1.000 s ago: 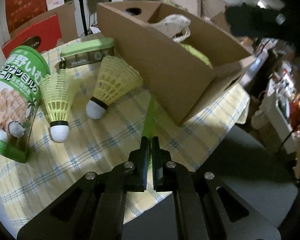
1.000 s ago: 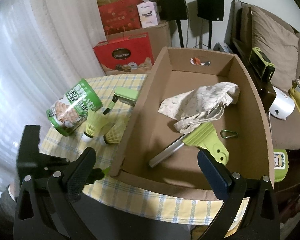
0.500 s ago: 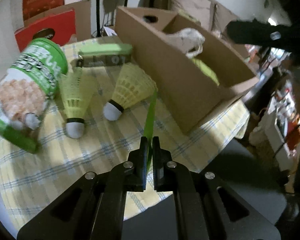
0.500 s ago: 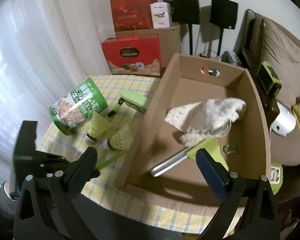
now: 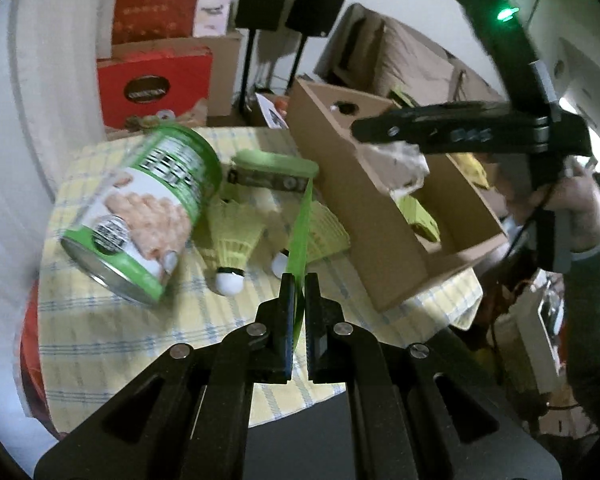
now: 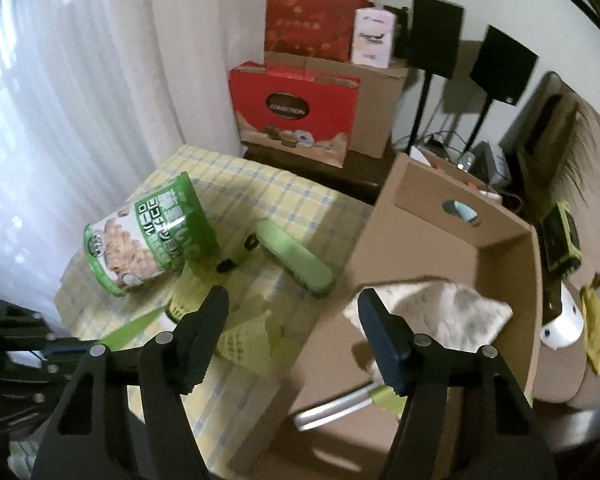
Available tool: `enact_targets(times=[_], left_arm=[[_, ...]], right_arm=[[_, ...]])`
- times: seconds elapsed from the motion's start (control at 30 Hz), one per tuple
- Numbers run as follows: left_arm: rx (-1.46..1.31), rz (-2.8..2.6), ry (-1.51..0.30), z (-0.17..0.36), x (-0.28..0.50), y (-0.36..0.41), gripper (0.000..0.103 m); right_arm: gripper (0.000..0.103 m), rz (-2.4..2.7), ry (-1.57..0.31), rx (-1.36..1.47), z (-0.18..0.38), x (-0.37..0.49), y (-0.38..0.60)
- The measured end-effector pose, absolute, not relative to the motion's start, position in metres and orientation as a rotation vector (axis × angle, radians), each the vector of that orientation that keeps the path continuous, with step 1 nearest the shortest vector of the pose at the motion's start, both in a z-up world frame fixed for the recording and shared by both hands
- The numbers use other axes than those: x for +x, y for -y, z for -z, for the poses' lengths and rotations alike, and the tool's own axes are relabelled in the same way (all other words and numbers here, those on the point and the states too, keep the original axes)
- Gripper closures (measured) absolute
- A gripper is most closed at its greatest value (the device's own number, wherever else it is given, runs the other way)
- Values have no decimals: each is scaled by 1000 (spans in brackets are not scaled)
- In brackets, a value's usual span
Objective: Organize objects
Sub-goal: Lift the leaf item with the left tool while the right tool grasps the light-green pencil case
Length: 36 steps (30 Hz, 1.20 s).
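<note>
My left jaws [image 5: 296, 312] pinch the near end of a thin green strip [image 5: 302, 232], light and bendy, rising ahead of them. My right jaws [image 6: 292, 336], just closing, stand half open and empty above the box [image 6: 440, 240] edge; shuttlecocks [image 5: 234, 248] lie beyond.

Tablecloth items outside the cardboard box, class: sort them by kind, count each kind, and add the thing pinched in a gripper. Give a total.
Green tin can: 1
Yellow shuttlecocks: 2
Green flat case: 1
Green strip, clamped in the shut left gripper: 1
Total: 5
</note>
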<state>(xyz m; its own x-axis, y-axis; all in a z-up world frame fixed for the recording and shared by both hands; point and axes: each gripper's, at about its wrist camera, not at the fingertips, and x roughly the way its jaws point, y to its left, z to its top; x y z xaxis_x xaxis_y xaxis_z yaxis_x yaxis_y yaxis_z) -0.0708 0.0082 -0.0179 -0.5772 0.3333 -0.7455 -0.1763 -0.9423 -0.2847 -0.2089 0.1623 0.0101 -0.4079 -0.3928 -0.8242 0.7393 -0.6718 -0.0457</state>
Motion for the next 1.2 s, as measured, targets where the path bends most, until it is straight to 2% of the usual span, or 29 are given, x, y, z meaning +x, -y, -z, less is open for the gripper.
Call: enact_targets(times=[0.6, 0.93, 1.03, 1.2], left_arm=[[-1246, -2655, 443, 13, -86, 47, 99], [-1235, -2657, 469, 13, -94, 51, 99], [-1238, -2658, 469, 13, -94, 51, 99], [-1243, -2660, 471, 13, -94, 49, 99]], right_arm=[[45, 1867, -960, 1183, 74, -273, -73], [45, 1780, -1021, 1247, 97, -283, -61], [59, 1748, -1045, 1272, 104, -283, -57], [63, 1726, -1078, 1283, 113, -283, -53]])
